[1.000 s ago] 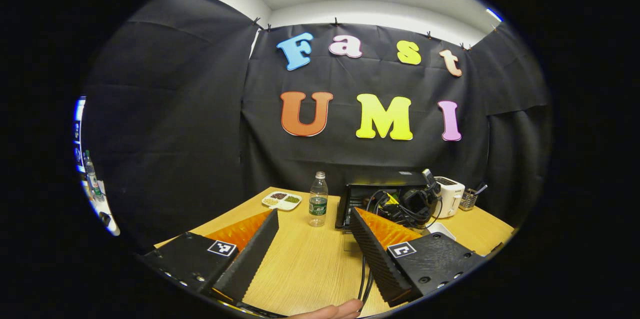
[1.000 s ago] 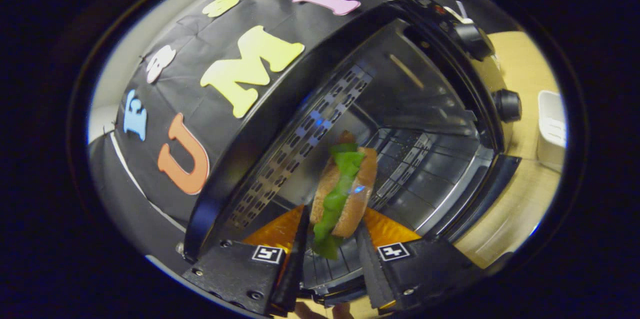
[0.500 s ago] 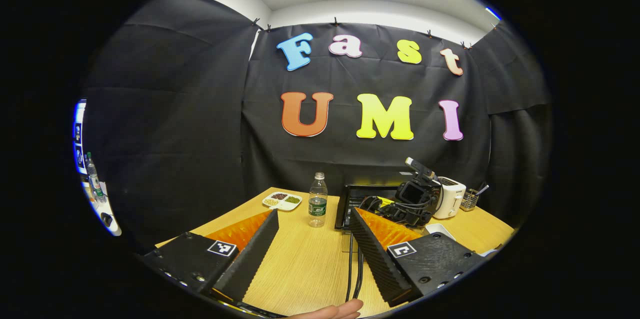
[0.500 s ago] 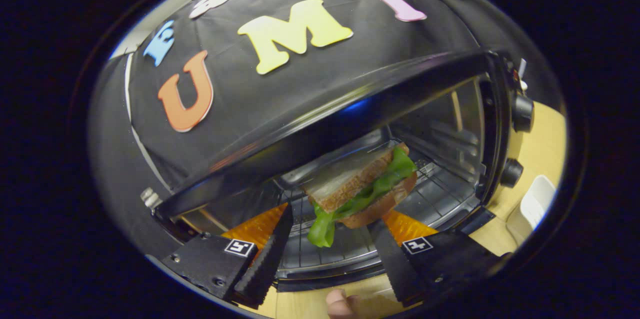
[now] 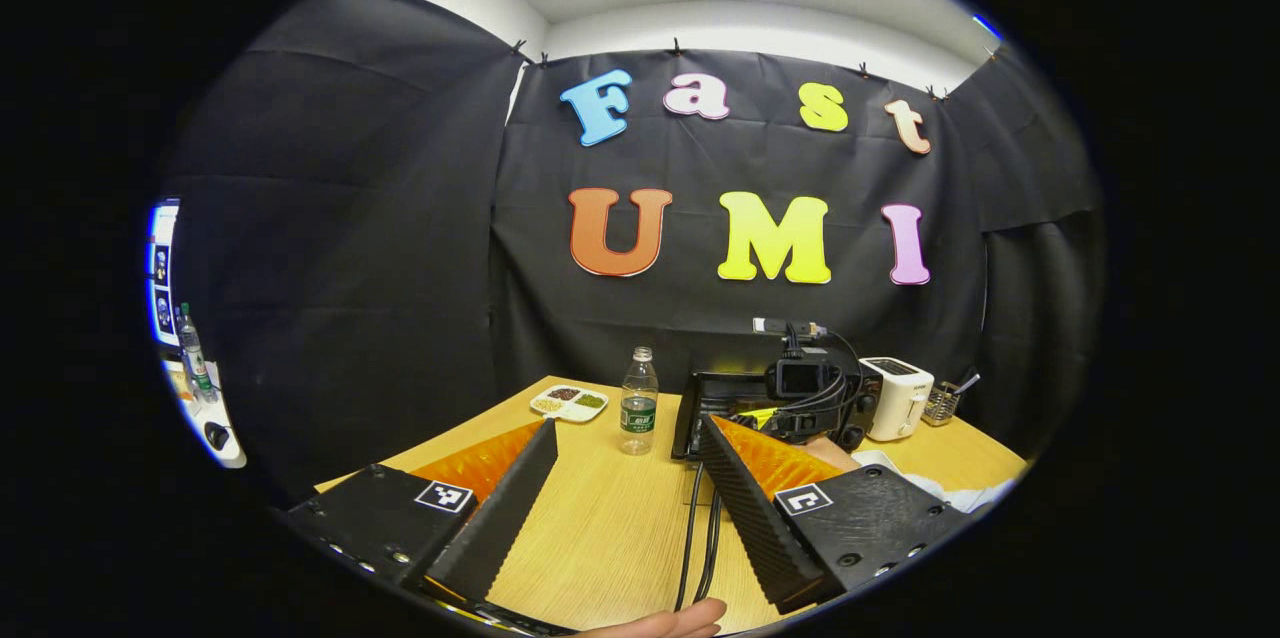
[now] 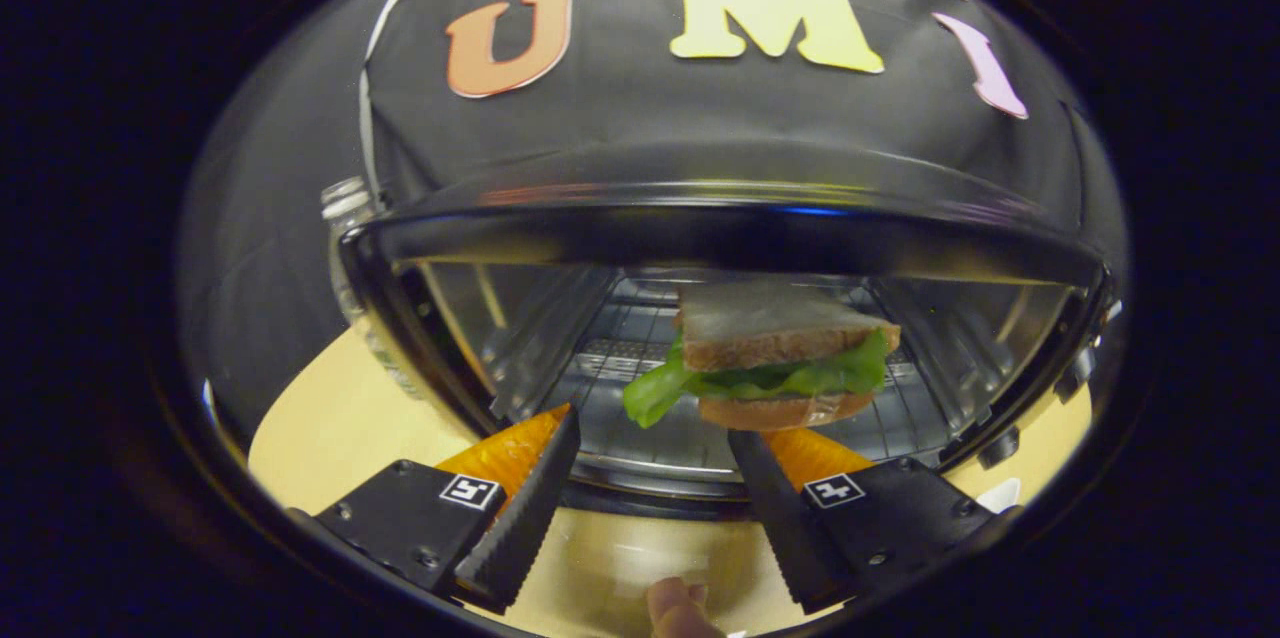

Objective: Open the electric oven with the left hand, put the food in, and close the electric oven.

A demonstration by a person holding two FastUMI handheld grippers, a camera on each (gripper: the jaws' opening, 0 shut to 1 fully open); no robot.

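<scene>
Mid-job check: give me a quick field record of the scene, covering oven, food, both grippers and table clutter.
oven: electric oven open, wire rack visible inside
food: sandwich lying flat on the rack, lettuce hanging out on one side
right gripper: right gripper open, in front of the oven mouth, fingers apart from the sandwich
left gripper: left gripper open, empty, over the table
table clutter: water bottle, sectioned snack dish, white toaster
remaining: door not yet closed
</scene>
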